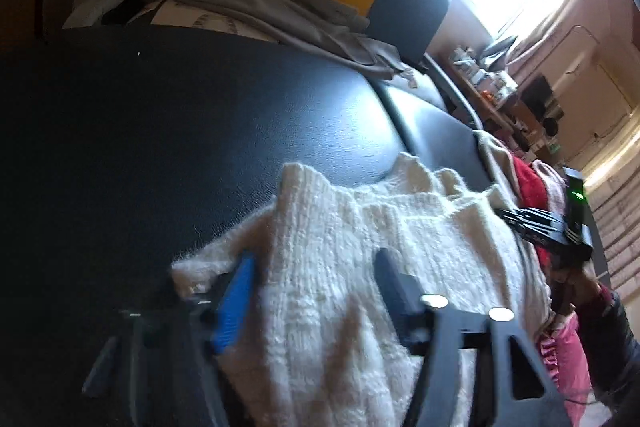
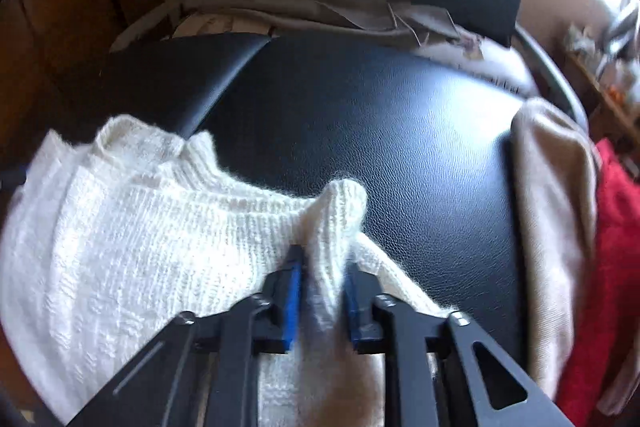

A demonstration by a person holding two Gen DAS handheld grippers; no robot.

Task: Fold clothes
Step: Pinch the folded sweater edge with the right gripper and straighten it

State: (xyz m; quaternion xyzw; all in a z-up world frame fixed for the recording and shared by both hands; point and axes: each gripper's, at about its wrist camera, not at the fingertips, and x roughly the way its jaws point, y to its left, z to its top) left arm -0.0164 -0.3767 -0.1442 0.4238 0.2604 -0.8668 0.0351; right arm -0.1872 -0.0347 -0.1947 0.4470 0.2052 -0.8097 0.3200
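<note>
right gripper pinches a raised fold of the cream knit sweater on the black leather seat; left gripper jaws stand apart over the knit, gripping nothing

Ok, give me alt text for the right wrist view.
The right gripper pinches a raised fold of a cream knit sweater lying on a black leather surface. A beige garment and a red one lie at the right edge.

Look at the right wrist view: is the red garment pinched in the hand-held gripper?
No, the right hand-held gripper pinches the white knit sweater.
</note>
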